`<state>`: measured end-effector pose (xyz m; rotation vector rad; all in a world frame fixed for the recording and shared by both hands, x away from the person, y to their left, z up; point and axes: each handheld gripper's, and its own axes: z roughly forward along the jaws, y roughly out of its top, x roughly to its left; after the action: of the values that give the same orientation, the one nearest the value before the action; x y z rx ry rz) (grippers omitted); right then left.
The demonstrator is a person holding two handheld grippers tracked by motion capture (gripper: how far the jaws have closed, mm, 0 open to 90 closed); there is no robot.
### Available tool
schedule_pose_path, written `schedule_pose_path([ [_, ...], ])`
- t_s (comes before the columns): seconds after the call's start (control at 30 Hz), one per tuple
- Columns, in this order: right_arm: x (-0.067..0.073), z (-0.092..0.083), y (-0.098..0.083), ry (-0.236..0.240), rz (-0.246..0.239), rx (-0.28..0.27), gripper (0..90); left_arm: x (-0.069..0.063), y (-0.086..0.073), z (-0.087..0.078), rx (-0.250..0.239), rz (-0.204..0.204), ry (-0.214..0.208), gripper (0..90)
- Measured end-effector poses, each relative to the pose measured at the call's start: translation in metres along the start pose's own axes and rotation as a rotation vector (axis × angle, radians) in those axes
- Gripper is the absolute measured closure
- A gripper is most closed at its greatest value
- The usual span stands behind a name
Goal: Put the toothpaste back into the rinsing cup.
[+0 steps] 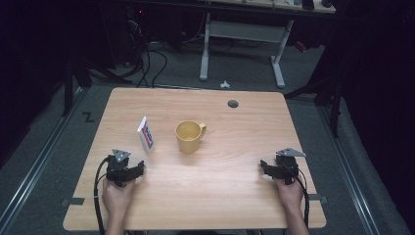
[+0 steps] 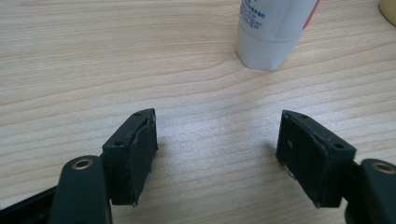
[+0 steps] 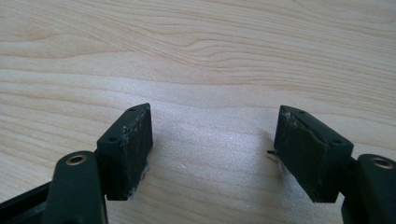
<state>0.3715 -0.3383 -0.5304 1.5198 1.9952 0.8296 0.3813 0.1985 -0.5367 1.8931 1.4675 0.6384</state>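
A yellow mug [image 1: 189, 136] stands upright near the middle of the wooden table [image 1: 220, 196], handle to the right. Just left of it a white tube [image 1: 146, 134] with red and blue print stands on its cap; the left gripper view has its lower end, the tube [image 2: 271, 32], at the top. My left gripper [image 1: 137, 169] rests on the table at the front left, a short way in front of the tube, jaws wide open over bare wood [image 2: 217, 140]. My right gripper [image 1: 264, 168] rests at the front right, open too, with bare wood between its pads [image 3: 212, 140].
A grey round cable port [image 1: 233, 104] sits in the tabletop near the far edge. Beyond the table are a white desk frame [image 1: 242, 44], floor cables [image 1: 147, 63] and dark surroundings. The mug's edge [image 2: 388, 10] peeks into the left gripper view's top right corner.
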Motion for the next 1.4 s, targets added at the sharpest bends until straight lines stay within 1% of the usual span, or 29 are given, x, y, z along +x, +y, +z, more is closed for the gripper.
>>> schedule_pose_path([
  [0.23,0.0000,-0.0001,-0.0001,0.000,-0.001,0.000,28.1,-0.0002,-0.0004,-0.0006,0.002,-0.002,0.002,28.7],
  [0.37,-0.0001,-0.0001,-0.0001,0.000,-0.001,0.000,28.1,-0.0005,-0.0002,-0.0001,0.004,0.004,-0.003,27.0],
  [0.47,0.0000,-0.0002,-0.0001,0.001,-0.001,0.000,28.1,-0.0004,0.0001,0.0005,0.005,0.007,-0.016,25.2],
  [0.67,0.0001,-0.0001,-0.0001,0.000,-0.001,0.000,28.1,-0.0005,0.0003,0.0007,0.006,0.008,-0.016,24.5],
  [0.73,0.0006,-0.0002,-0.0002,-0.003,0.004,0.000,28.1,-0.0007,0.0008,0.0012,0.013,0.016,-0.024,22.8],
  [0.8,0.0006,-0.0002,-0.0002,-0.003,0.004,0.000,28.1,-0.0017,0.0013,0.0021,0.018,0.026,-0.031,19.1],
  [0.87,0.0006,-0.0002,-0.0002,-0.003,0.005,0.000,28.1,-0.0020,0.0014,0.0022,0.019,0.028,-0.036,17.6],
  [1.03,0.0006,-0.0002,-0.0002,-0.003,0.005,0.000,28.1,-0.0025,0.0015,0.0022,0.021,0.032,-0.038,17.6],
  [1.13,0.0006,-0.0002,-0.0001,-0.003,0.005,0.000,28.1,-0.0034,0.0026,0.0016,0.031,0.034,-0.040,18.1],
  [1.3,0.0006,-0.0002,-0.0001,-0.003,0.005,0.000,28.1,-0.0049,0.0032,0.0004,0.035,0.043,-0.038,21.1],
  [1.4,0.0006,-0.0002,-0.0001,-0.003,0.005,0.000,28.2,-0.0052,0.0024,-0.0010,0.031,0.038,-0.043,22.2],
])
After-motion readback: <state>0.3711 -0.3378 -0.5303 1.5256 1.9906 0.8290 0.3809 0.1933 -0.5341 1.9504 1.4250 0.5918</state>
